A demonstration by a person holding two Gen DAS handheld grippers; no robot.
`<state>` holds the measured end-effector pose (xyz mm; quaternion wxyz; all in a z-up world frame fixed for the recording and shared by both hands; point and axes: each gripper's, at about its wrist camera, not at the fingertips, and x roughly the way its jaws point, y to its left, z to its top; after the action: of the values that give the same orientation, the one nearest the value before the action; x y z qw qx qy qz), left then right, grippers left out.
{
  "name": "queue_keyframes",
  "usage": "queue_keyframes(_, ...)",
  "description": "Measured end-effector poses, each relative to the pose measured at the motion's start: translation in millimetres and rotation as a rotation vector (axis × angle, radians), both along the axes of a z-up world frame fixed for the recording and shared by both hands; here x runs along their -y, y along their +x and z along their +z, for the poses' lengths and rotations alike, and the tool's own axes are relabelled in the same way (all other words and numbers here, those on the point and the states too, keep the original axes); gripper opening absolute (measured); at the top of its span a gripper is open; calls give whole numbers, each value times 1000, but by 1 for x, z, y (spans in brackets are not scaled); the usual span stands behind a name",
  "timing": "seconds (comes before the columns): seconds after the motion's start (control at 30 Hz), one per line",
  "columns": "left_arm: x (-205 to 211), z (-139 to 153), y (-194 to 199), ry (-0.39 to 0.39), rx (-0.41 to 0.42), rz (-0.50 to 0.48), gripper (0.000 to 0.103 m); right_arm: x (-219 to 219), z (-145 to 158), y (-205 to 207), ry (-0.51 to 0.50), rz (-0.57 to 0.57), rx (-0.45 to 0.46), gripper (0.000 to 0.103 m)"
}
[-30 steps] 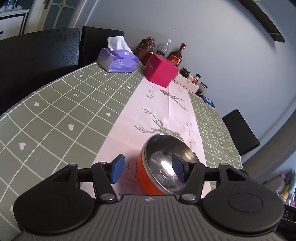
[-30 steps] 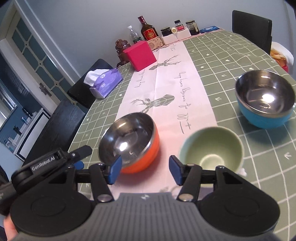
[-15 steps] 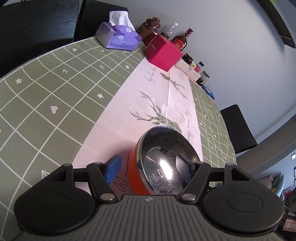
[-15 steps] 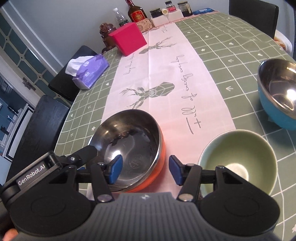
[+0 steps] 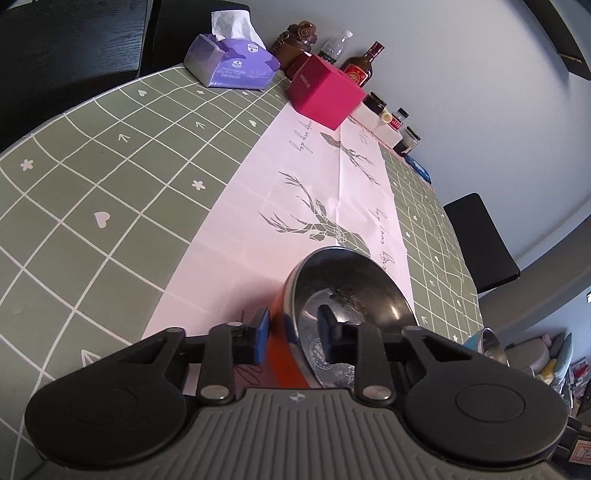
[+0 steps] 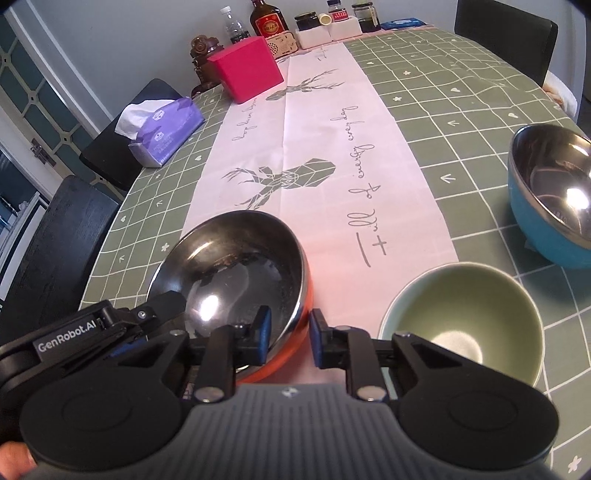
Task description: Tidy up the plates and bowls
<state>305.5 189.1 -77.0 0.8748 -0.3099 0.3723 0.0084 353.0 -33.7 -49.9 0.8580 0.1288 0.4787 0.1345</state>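
Both grippers straddle the rim of one orange bowl (image 6: 236, 280) at the near edge of the table (image 6: 461, 88), jaws closing: the left gripper (image 5: 291, 332) with one pad outside and one inside the wall, the right gripper (image 6: 288, 338) likewise at the opposite side; whether the pads already press on the rim cannot be told. Three bowls are in view: the orange one on the pink runner (image 6: 321, 147), a green bowl (image 6: 461, 325) just beside it nearer the right edge, and a blue bowl (image 6: 550, 195) at the right edge. The runner's middle lies bare up to a pink box (image 6: 245, 70), a tissue pack (image 6: 166, 129) and bottles (image 6: 264, 20) along the far edge
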Motion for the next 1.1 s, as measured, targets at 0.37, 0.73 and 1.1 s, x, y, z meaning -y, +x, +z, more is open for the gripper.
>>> queue_keyframes(0.37, 13, 12, -4, 125, -12, -24, 12, 3, 8, -10, -4, 13, 19, 17)
queue_keyframes(0.73, 40, 50, -27, 171, 29, -67, 12, 30, 36, -36, 37, -2, 57, 16)
queue_keyframes(1.1, 85, 69, -66, 156, 62, -222, 12, 98, 62, -98, 111, -50, 88, 16)
